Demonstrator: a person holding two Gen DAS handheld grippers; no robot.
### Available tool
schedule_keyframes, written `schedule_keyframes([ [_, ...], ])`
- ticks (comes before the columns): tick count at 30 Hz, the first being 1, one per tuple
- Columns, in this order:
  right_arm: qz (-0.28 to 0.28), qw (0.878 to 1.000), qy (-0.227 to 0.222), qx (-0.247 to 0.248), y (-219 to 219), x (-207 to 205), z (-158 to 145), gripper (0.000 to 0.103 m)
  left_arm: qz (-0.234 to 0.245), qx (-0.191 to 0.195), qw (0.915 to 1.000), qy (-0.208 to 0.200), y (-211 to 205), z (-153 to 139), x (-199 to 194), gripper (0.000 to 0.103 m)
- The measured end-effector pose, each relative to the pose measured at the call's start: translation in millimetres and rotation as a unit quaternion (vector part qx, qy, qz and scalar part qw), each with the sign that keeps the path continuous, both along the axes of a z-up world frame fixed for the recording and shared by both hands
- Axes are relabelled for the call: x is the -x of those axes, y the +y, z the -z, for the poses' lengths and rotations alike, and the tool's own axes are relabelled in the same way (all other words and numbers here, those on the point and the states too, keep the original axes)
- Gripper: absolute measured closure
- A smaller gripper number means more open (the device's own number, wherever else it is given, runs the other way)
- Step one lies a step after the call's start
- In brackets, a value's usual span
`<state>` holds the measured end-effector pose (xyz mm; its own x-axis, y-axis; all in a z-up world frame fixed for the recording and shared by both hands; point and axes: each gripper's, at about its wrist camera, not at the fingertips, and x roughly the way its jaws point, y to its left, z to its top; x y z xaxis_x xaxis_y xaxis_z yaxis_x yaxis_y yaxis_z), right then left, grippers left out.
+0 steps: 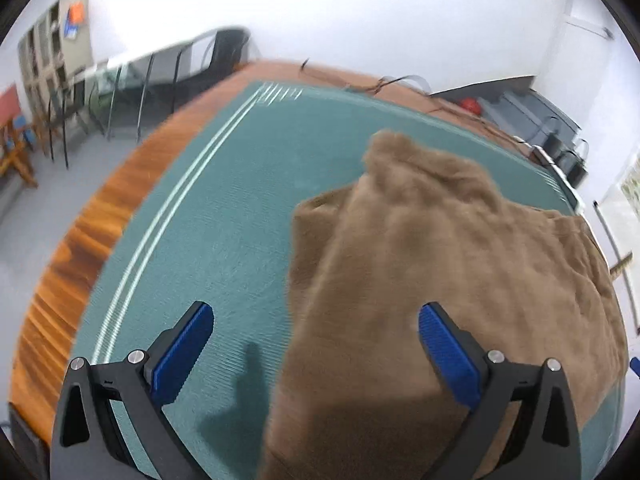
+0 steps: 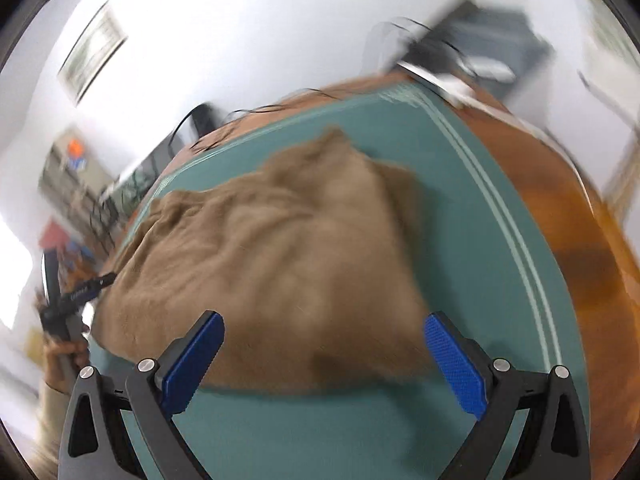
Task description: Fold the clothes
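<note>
Blue-padded black left gripper [image 1: 316, 312] hangs spread wide and empty above a rumpled tan fleece garment [image 1: 420, 280], which lies on the teal mat [image 1: 224, 208] covering the wooden tabletop [image 1: 80, 240], toward 3 o'clock. Right gripper [image 2: 324, 324] likewise gapes wide, holding nothing, the garment at 12 o'clock.

We see the brown garment [image 1: 420, 280] cut off by the bottom edge in the left wrist view, its shape lost in motion blur in the right wrist view. Left of the garment there, a hand [image 2: 66, 350] grips a dark handle, smeared and partly cropped
</note>
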<state>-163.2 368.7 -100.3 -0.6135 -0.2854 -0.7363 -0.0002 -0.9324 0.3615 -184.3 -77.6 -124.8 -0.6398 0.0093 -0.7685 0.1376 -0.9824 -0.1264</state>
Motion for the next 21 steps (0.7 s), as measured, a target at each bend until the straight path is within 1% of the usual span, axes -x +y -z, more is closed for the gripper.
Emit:
schedule_keyframes([
  [2,0.031,0.999,-0.019,0.040,28.2,-12.7,10.2,0.001,0.021,0.017,0.9995,0.018,20.6,-15.6,-8.8,0.000],
  [4,0.061,0.994,-0.037,0.079,56.2,-25.3,20.4,0.001,0.066,0.014,0.9975,0.021,50.8,-27.4,-13.4,0.000],
  [6,0.063,0.989,-0.037,0.129,68.0,-31.1,29.4,0.001,0.105,0.003,0.9943,0.018,76.8,-35.7,-15.2,0.000],
  [9,0.045,0.975,-0.045,0.213,63.3,-26.8,44.6,0.001,0.135,-0.028,0.9904,0.001,100.7,-39.1,-13.4,0.000],
  [10,0.037,0.971,-0.050,0.230,58.0,-22.9,48.6,0.001,0.139,-0.036,0.9896,-0.004,104.7,-39.6,-12.4,0.000],
  [12,0.031,0.969,-0.056,0.240,48.8,-15.1,53.9,0.001,0.140,-0.047,0.9890,-0.010,110.6,-40.1,-13.0,0.000],
  [15,0.041,0.970,-0.045,0.237,39.6,-3.1,54.7,0.001,0.133,-0.056,0.9894,-0.018,111.6,-38.7,-15.1,0.000],
  [18,0.054,0.965,-0.032,0.256,33.6,10.5,56.7,0.001,0.127,-0.064,0.9895,-0.028,106.9,-33.7,-14.3,0.000],
  [21,0.073,0.965,-0.021,0.250,25.3,21.1,55.7,0.001,0.121,-0.063,0.9901,-0.032,104.0,-27.1,-9.4,0.000],
])
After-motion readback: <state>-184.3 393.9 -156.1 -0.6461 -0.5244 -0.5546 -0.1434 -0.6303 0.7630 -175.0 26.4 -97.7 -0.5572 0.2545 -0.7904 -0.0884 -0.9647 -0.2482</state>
